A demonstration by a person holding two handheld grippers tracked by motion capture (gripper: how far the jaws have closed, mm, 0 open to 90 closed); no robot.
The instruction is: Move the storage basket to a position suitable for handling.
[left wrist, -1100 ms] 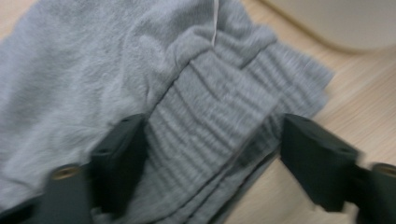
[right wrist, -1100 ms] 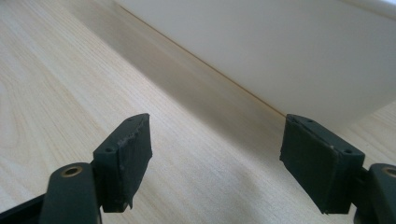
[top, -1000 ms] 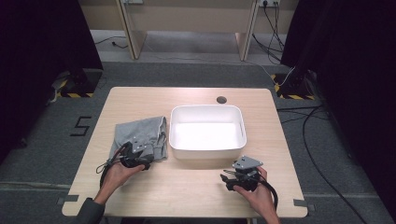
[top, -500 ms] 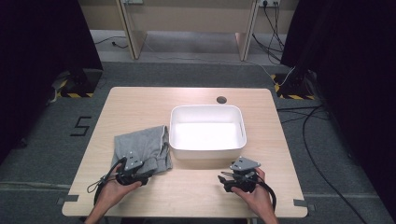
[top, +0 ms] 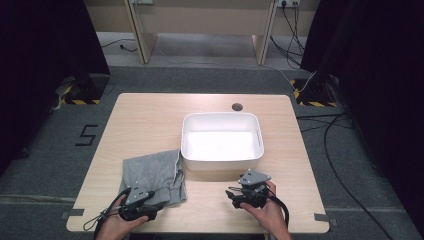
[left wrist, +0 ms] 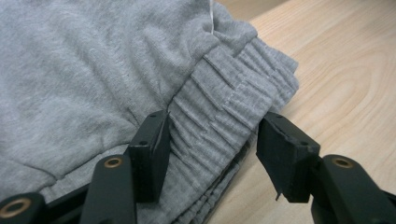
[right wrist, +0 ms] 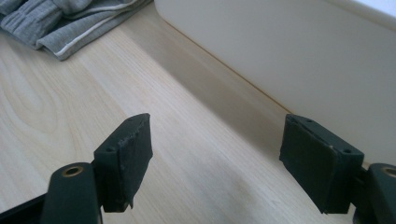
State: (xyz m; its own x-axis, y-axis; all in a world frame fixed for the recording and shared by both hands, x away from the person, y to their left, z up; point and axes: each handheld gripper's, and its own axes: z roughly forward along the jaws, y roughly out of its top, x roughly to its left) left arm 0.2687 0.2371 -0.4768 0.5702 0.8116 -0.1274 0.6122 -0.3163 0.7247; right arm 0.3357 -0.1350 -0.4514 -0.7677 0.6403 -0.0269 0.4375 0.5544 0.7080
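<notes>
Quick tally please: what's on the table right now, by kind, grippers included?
Folded grey fabric garment with a ribbed elastic waistband: 1
White rectangular plastic tub: 1
Black two-jaw handheld grippers: 2 (left gripper, right gripper)
Total: 4

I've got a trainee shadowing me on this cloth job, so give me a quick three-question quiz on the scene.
1. True or false: the white tub has something in it.
2. Which part of the grey garment lies between the left gripper fingers: A) ribbed waistband, B) a pocket, C) a button?
3. What do the right gripper fingers hold?

Key:
1. False; it is empty.
2. A; one finger touches it, the other stands apart.
3. Nothing; they stand open over bare table, beside the tub.
</notes>
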